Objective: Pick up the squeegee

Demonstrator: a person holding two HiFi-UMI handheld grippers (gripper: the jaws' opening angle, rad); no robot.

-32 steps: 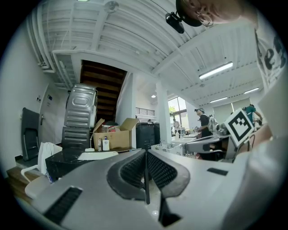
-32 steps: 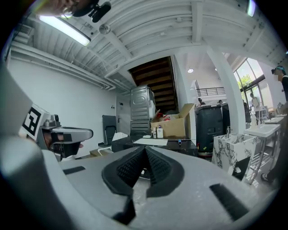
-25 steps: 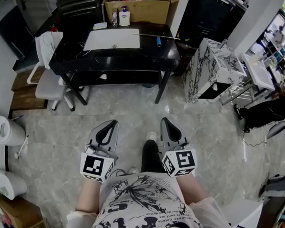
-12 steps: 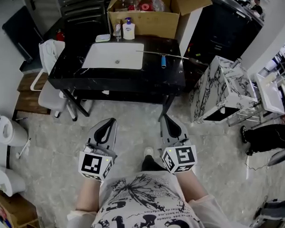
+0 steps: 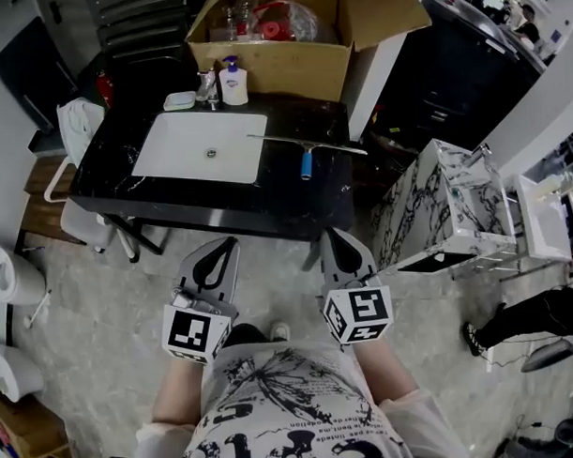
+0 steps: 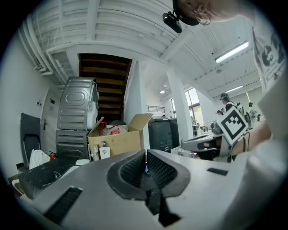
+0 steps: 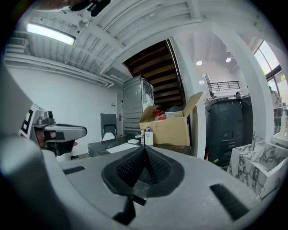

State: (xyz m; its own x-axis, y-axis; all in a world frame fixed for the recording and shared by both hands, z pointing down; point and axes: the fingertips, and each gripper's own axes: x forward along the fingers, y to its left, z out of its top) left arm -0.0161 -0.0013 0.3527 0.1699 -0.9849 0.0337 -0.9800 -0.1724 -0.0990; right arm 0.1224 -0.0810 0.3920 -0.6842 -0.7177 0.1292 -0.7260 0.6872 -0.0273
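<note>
The squeegee (image 5: 306,149) lies flat on the black table (image 5: 334,202), to the right of the white sink basin (image 5: 200,145). Its long thin blade runs left to right and its blue handle (image 5: 307,165) points toward me. My left gripper (image 5: 226,246) and right gripper (image 5: 331,240) hover side by side in front of the table's near edge, short of the squeegee. Both are held level and both are shut with nothing in them. Pads pressed together show in the left gripper view (image 6: 146,155) and in the right gripper view (image 7: 144,150).
An open cardboard box (image 5: 274,44) stands behind the table, with a soap bottle (image 5: 233,83) and a soap dish (image 5: 179,100) before it. A marbled cabinet (image 5: 447,210) stands to the right. A white chair (image 5: 76,122) and a toilet (image 5: 4,270) are on the left.
The table and squeegee have drawn closer and lower in the head view as I moved forward. Both grippers stayed shut and side by side.
</note>
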